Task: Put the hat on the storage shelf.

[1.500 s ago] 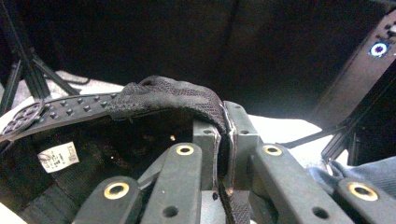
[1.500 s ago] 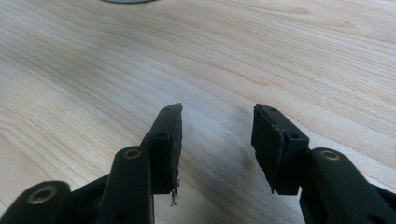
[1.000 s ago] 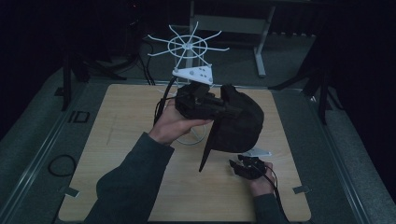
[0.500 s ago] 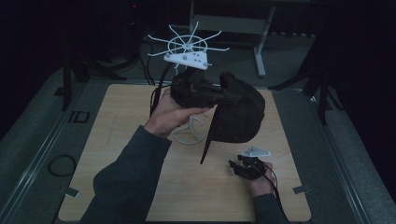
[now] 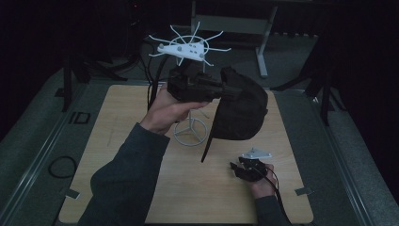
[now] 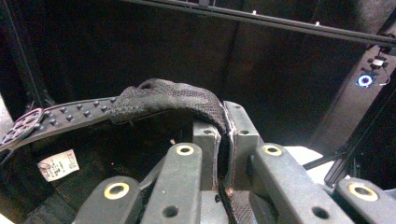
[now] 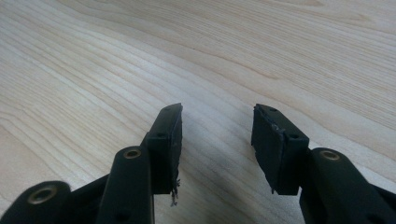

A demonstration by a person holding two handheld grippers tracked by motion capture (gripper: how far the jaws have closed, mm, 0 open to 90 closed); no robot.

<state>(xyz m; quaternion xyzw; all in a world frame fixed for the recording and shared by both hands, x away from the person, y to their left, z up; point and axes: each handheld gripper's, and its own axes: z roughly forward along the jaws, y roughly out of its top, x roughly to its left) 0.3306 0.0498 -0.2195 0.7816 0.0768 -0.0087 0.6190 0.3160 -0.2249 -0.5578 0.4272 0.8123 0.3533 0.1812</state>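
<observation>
Left tongs [image 5: 221, 89] are clamped shut on the mesh rim of the black fabric baseball cap [image 5: 240, 110]; the left gripper view shows the rim [image 6: 187, 100] pinched between the jaws, with the studded snap strap [image 6: 70, 114] running off to one side.

The cap is held up in the air over the far half of the light wooden desk [image 5: 117, 155], crown hanging to the person's right of the left tongs and a dark strap dangling toward the desk.

Key relation: the white wire hat stand [image 5: 188, 84] sits just behind and left of the cap. Its spoked top [image 5: 186, 44] is above the left hand, its ring base [image 5: 190, 132] on the desk below it. My read: the cap has to go up and back-left to land on the spokes, and the left hand is far nearer.

Right tongs [image 5: 244, 167] sit low at the near right of the desk, jaws parted and empty [image 7: 217, 135], well apart from cap and stand.
</observation>
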